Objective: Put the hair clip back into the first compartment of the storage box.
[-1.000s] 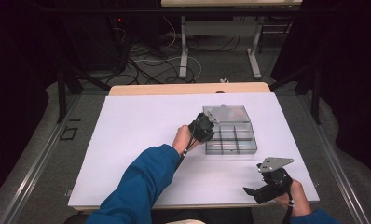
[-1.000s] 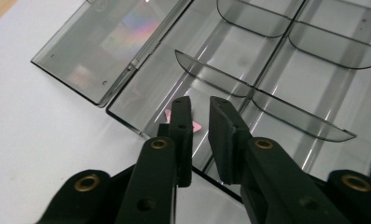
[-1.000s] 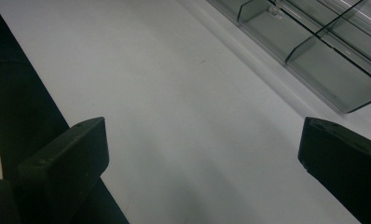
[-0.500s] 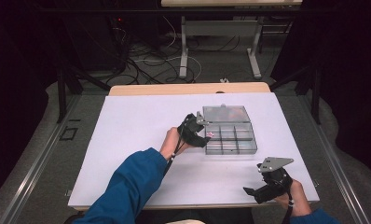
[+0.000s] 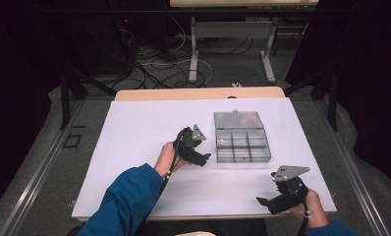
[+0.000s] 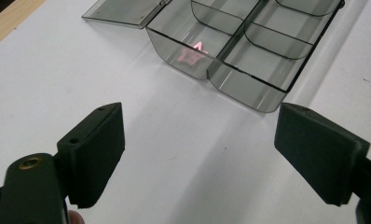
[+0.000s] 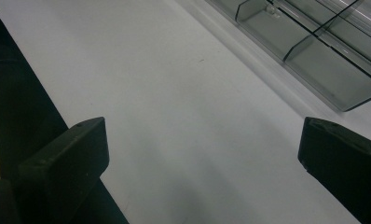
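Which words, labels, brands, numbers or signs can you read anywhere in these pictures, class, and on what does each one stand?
None: no readable text stands on anything.
The clear compartment box, its open lid and the white table top bear no print.
The pink star in one compartment is a shape, not a sign.
The left gripper carries no legible marking.

In the left gripper view the compartment box [image 6: 230, 51] is cut off at the 12 o'clock edge, its open lid [image 6: 123, 11] likewise, and the pink star-shaped item [image 6: 191, 52] in the near corner compartment shows only blurred through the smoky wall.
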A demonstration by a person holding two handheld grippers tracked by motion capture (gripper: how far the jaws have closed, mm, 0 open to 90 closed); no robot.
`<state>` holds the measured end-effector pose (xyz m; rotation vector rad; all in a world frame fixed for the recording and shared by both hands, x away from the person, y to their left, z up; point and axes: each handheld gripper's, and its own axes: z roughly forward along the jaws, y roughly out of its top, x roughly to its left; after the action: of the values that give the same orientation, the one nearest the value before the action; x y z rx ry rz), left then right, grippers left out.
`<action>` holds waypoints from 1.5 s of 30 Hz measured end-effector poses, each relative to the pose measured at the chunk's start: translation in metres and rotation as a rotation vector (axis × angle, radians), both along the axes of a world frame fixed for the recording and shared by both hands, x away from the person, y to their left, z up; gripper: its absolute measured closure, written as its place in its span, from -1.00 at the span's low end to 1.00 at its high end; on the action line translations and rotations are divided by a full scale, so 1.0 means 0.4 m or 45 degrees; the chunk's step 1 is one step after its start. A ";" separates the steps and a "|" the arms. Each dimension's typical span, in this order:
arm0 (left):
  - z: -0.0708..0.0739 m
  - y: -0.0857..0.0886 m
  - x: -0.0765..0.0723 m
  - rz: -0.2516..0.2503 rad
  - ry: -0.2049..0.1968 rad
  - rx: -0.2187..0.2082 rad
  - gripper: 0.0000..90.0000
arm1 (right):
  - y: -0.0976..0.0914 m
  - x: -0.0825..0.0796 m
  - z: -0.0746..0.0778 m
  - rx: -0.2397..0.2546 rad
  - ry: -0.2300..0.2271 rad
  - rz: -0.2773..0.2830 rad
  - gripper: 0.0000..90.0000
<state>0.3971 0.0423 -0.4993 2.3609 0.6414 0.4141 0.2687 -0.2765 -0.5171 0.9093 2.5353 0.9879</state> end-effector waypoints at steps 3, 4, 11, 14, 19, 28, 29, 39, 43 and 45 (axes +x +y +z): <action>0.000 0.013 -0.012 0.003 0.003 -0.001 -0.69 | 0.000 0.000 0.000 -0.002 0.001 0.001 -0.97; 0.000 0.018 -0.017 0.007 0.003 -0.003 -0.71 | 0.000 -0.001 0.001 -0.008 0.009 0.004 -0.97; 0.006 0.055 -0.055 -0.005 0.003 0.014 -0.82 | 0.000 0.000 0.000 -0.002 0.001 0.001 -0.97; 0.007 0.077 -0.073 0.001 -0.007 0.011 -0.84 | 0.000 -0.001 0.001 -0.009 0.007 0.002 -0.97; 0.006 0.118 -0.096 0.016 -0.009 0.014 -0.89 | 0.000 0.000 0.001 -0.010 0.012 0.002 -0.97; 0.004 0.178 -0.140 0.049 0.012 0.011 -0.94 | 0.000 0.000 0.001 -0.007 -0.006 0.002 -0.97; 0.004 0.185 -0.146 0.045 0.015 0.012 -0.94 | 0.000 0.000 0.001 -0.007 -0.006 0.002 -0.97; 0.002 0.259 -0.205 0.075 0.034 -0.002 -0.97 | 0.001 -0.002 0.001 -0.005 -0.001 -0.003 -0.97; 0.002 0.282 -0.225 0.087 0.035 -0.019 -0.97 | 0.002 -0.001 0.001 -0.006 0.001 -0.003 -0.97; 0.002 0.292 -0.235 0.091 0.033 -0.017 -0.97 | 0.001 -0.001 0.001 -0.006 -0.001 -0.003 -0.97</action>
<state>0.3031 0.1591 -0.4985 2.3397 0.7398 0.4099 0.2683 -0.2760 -0.5166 0.9098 2.5343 0.9815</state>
